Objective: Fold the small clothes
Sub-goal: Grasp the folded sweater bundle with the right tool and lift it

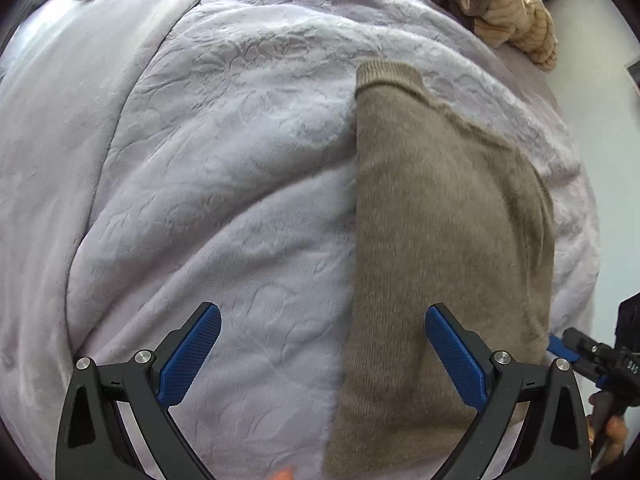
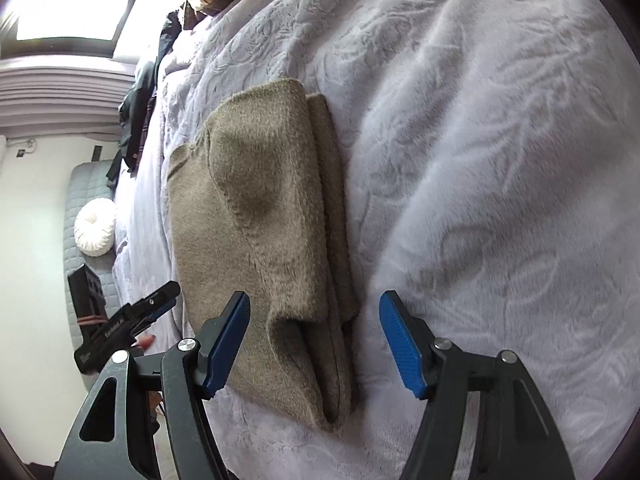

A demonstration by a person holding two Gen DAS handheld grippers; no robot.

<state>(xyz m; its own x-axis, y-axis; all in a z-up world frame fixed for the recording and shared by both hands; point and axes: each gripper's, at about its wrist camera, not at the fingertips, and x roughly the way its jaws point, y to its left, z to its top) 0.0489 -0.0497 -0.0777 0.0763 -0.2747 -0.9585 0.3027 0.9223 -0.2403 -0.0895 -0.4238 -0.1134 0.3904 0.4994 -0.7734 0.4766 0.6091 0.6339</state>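
Taupe knit sweater (image 1: 440,220) lies folded lengthwise on lavender bedspread (image 1: 220,180). Left tool (image 1: 322,344) and right tool (image 2: 316,340) both spread apart, apparently gripping nothing.

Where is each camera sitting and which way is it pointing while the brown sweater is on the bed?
Left wrist: rides the left hand-held gripper, looking down along its open blue-padded fingers at the folded brown knit sweater on the pale lavender plush blanket; the right hand-held gripper shows at the right edge.
Right wrist: rides the right hand-held gripper, looking along its open fingers at the sweater's near end; the left hand-held gripper enters at left.
Shared: sweater, blanket, the striped beige clothes pile.
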